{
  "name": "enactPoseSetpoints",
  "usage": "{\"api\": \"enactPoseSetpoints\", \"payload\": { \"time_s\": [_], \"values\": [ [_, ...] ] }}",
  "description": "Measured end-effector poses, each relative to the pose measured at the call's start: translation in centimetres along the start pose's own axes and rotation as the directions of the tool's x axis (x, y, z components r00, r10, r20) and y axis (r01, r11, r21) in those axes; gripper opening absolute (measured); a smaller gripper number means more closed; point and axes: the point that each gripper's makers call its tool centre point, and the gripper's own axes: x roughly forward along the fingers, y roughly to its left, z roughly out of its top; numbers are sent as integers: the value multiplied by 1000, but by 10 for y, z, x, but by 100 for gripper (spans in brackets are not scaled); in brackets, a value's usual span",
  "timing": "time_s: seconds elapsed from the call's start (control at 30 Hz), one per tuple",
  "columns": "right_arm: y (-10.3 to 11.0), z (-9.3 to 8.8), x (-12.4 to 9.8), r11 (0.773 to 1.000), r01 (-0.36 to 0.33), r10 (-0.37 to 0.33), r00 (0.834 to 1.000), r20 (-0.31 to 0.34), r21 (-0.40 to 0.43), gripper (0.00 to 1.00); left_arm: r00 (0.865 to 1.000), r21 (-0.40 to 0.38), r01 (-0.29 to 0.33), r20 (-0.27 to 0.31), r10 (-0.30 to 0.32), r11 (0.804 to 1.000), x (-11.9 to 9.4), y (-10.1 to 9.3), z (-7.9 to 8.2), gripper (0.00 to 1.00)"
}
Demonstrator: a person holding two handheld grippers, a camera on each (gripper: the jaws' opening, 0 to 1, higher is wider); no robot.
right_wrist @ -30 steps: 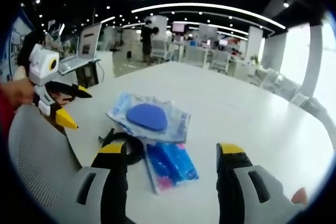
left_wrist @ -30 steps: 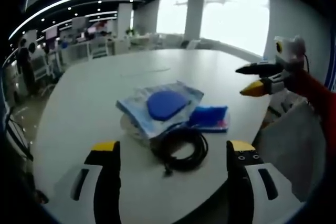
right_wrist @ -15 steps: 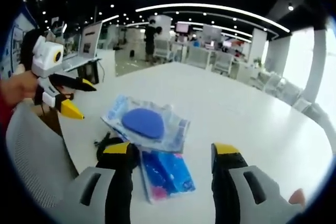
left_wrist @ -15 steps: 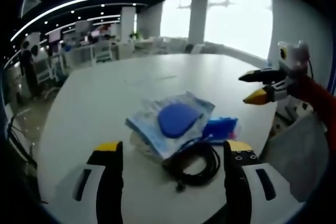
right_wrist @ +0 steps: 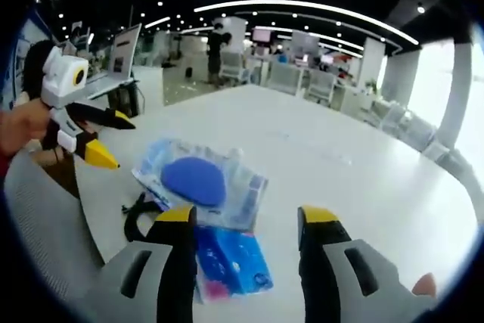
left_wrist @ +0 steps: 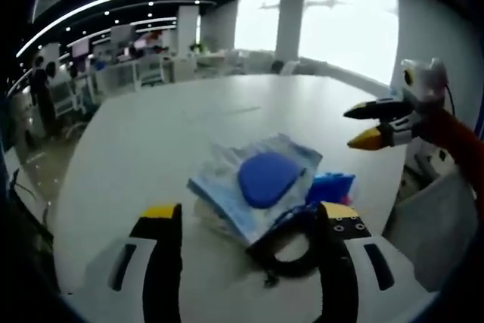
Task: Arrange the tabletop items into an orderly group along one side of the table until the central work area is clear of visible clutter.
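Both cameras have drawn nearer the pile since a second ago. The left gripper (left_wrist: 248, 221) has its jaws spread and empty, with the clear packet (left_wrist: 253, 184) holding a blue disc between them and the black cable coil (left_wrist: 291, 251) by the right jaw. The right gripper (right_wrist: 246, 221), likewise wide and empty, straddles the blue pouch (right_wrist: 231, 262), probably to grasp it. All lie near the tabletop (right_wrist: 340, 156) edge.

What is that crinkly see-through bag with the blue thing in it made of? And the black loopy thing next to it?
The see-through bag looks like thin clear plastic film: it is wrinkled and catches light. The blue thing inside looks matte and smooth, maybe foam or rubber; that is hard to tell. The black coiled cable seems rubber or plastic coated, judging by its dull, bendy loops.
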Motion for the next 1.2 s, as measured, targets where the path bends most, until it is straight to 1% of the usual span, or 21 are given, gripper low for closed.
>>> {"api": "enactPoseSetpoints", "payload": {
  "time_s": [0.17, 0.33, 0.47, 0.53, 0.63, 0.7, 0.77, 0.8, 0.9, 1.07, 1.13, 1.17, 1.2],
  "values": [
    [-1, 3, 11, 999, -23, 23, 1000, -20, -42, 52, 1000, -3, -5, -9, 5, 1000, 6, 5, -1, 65],
    [-4, 10, 24, 997, -38, 37, 999, -23, -67, 51, 1000, 1, -9, -21, 9, 1000, 12, 10, -3, 63],
    [-9, 7, 33, 996, -46, 43, 998, -39, -80, 49, 999, -1, -8, -31, 8, 1000, 16, 14, -7, 57],
    [-12, 6, 36, 996, -48, 45, 998, -47, -72, 49, 999, -6, -4, -44, 4, 1000, 19, 16, -10, 53],
    [-18, 3, 41, 997, -50, 47, 997, -55, -59, 48, 998, -6, -8, -59, 8, 1000, 23, 19, -14, 53],
    [-19, -1, 43, 998, -48, 45, 996, -73, -43, 47, 998, -7, -5, -67, 4, 1000, 25, 19, -16, 51],
    [-21, -8, 46, 999, -49, 47, 994, -100, -21, 46, 998, -2, -16, -66, 16, 1000, 26, 21, -16, 51],
    [-22, -11, 48, 999, -53, 53, 992, -112, -1, 44, 998, -1, -19, -64, 19, 1000, 27, 23, -16, 50],
    [-21, -16, 53, 997, -65, 70, 990, -120, 42, 41, 998, -13, -15, -68, 14, 1000, 29, 23, -16, 47],
    [-18, -25, 64, 993, -80, 91, 984, -151, 82, 36, 996, -14, -10, -83, 8, 1000, 35, 22, -18, 45],
    [-17, -29, 67, 991, -82, 99, 978, -182, 102, 34, 996, -18, -5, -90, 3, 1000, 36, 21, -19, 43],
    [-17, -31, 70, 992, -81, 100, 975, -199, 100, 34, 996, -21, -4, -93, 2, 1000, 37, 22, -19, 42],
    [-17, -31, 72, 992, -82, 100, 975, -196, 98, 33, 995, -22, -4, -95, 1, 1000, 38, 22, -20, 42]
  ]
}}
